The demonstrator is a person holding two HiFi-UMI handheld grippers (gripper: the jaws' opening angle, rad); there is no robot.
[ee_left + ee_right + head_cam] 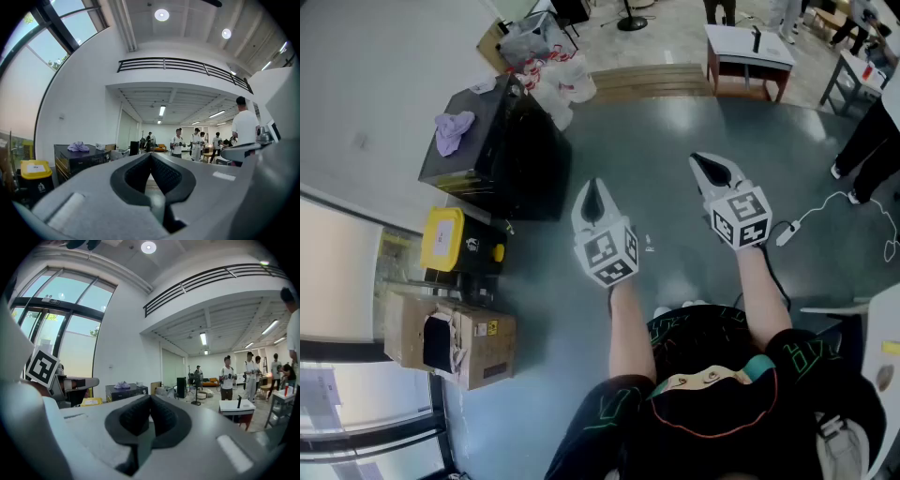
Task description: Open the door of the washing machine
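The left gripper (594, 199) and the right gripper (713, 171) are both closed, jaws together, and hold nothing. The black washing machine (502, 155) stands ahead and to the left of the left gripper, well apart from it, with a purple cloth (453, 131) on its top. Further left of this gripper are a yellow-lidded bin (445, 239), its lid closed, and a cardboard box (459, 342); what they contain I cannot tell.

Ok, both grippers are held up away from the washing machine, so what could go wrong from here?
Both the left gripper and the right gripper are shut and empty, so reaching the washing machine like this could just bump its door rather than grip it. The white cable lying to the right is a trip risk.
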